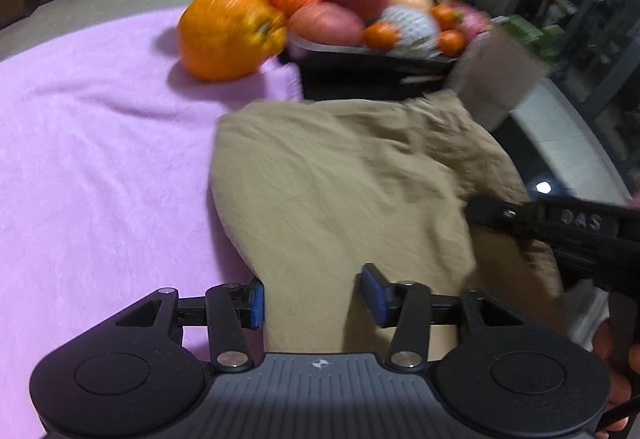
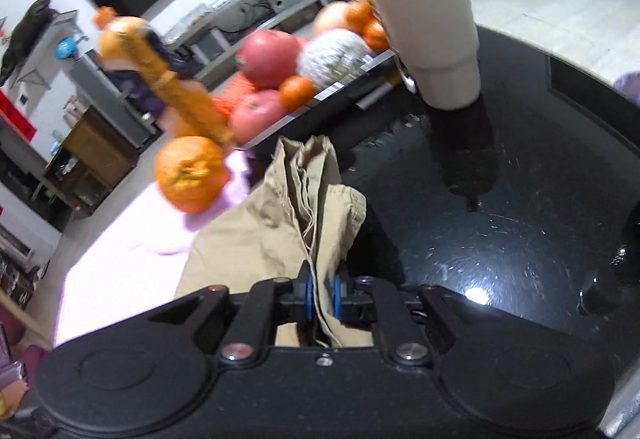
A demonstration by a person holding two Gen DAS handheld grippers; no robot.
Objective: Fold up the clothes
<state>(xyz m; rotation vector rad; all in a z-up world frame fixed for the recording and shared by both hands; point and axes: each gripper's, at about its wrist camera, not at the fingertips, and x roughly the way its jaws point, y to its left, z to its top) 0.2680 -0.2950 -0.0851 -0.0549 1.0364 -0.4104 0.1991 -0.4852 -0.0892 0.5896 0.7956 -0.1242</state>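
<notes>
Mid-fold, looks like: right gripper pinches the khaki garment edge, left gripper hovers open above it; next, lay that edge across.

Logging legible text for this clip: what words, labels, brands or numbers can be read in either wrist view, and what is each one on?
"DAS": raised letters on the black body of the right gripper, seen in the left wrist view beside the tan garment.
Label on the orange bottle: print is there but too blurred to read.
Red sign at the far left of the room: blurred, unreadable.
Nothing else legible in either view.
</notes>
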